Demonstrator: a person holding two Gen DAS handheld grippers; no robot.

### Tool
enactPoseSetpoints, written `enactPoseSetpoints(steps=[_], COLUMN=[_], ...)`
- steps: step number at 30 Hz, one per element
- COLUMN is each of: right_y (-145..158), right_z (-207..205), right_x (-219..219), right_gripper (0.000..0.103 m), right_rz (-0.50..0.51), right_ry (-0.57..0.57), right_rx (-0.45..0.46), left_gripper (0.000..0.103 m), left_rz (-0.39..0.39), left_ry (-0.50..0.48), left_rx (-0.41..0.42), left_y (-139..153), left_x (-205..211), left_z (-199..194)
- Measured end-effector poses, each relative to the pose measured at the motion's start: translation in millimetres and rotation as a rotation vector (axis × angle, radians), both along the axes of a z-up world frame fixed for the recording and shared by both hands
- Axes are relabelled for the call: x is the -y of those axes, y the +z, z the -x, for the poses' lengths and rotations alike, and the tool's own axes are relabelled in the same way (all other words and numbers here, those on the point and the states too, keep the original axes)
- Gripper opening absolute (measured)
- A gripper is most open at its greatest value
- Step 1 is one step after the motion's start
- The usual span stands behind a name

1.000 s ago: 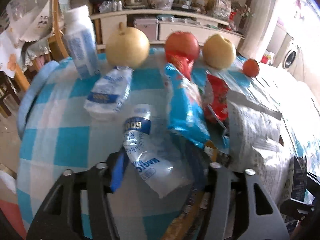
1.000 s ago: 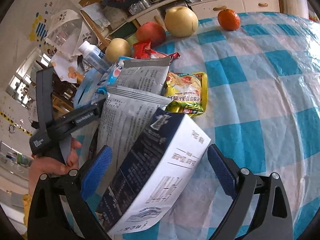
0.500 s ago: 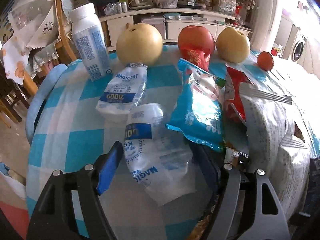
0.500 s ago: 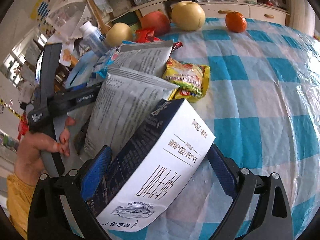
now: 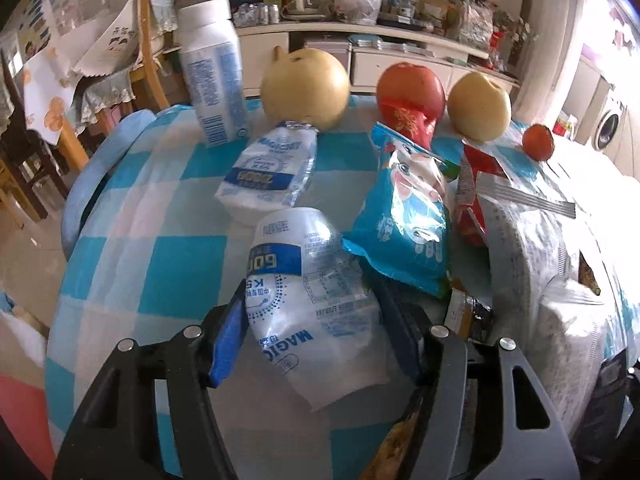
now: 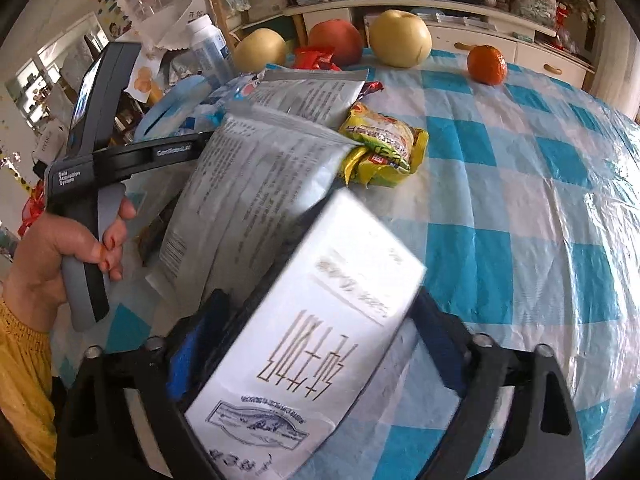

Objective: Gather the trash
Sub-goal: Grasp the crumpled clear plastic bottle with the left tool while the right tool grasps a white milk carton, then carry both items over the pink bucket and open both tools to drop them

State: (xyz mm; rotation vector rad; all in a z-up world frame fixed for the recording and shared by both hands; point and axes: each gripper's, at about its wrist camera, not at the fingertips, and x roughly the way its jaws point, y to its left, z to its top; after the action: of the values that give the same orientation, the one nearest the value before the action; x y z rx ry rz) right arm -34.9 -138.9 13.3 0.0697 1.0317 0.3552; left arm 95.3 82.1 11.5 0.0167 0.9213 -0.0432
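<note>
Both grippers work at the near edge of the table (image 6: 520,152), which carries a blue-and-white check cloth. The left gripper (image 5: 316,336) has just been closing; its jaws now stand narrow around a clear plastic wrapper (image 5: 316,300) with blue print, lying flat near the near-left edge. The blue pads sit at the wrapper's 2 sides, but I cannot tell whether they press on it yet. The right gripper (image 6: 304,344) has also just been closing, on a white carton (image 6: 304,340) with a dark side panel, tilted, its far corner leaning on a grey foil bag (image 6: 256,184). Both pads look to touch the carton's sides, so I judge it gripped or nearly so; the carton is blurred. Other trash waits mid-table: a 2nd clear wrapper (image 5: 268,176), a blue snack bag (image 5: 404,224), a red wrapper (image 5: 472,184) and a yellow noodle packet (image 6: 384,144). Fruit and a white bottle (image 5: 212,76) stand along the far edge and are probably not trash. To do this step well: close the left pads fully before lifting, since thin film slips and crumples; squeeze the carton only until firm, as it may buckle; lift it clear of the foil bag without dragging that along.
</note>
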Motion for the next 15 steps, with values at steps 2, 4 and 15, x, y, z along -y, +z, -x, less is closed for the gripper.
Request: enactPoseSetpoints(steps=[2, 4, 15], right_y=[1.1, 1.7, 7.8], right_z=[1.6, 3.7, 16.2], right_x=[1.4, 2.5, -1.7], right_gripper=[0.073, 0.071, 0.069], right_rz=[-0.013, -0.017, 0.002], right_ry=[0.008, 0.011, 0.03], right_rx=[0.001, 0.002, 0.061], left_gripper=[0.064, 0.064, 0.064], left_rz=[0.015, 0.032, 0.09], left_ry=[0.013, 0.03, 0.084], left_rx=[0.009, 0.02, 0.054], left_y=[3.4, 7.0, 19.6], left_x=[-3.4, -8.1, -27.6], left_z=[4.5, 12.4, 74.1])
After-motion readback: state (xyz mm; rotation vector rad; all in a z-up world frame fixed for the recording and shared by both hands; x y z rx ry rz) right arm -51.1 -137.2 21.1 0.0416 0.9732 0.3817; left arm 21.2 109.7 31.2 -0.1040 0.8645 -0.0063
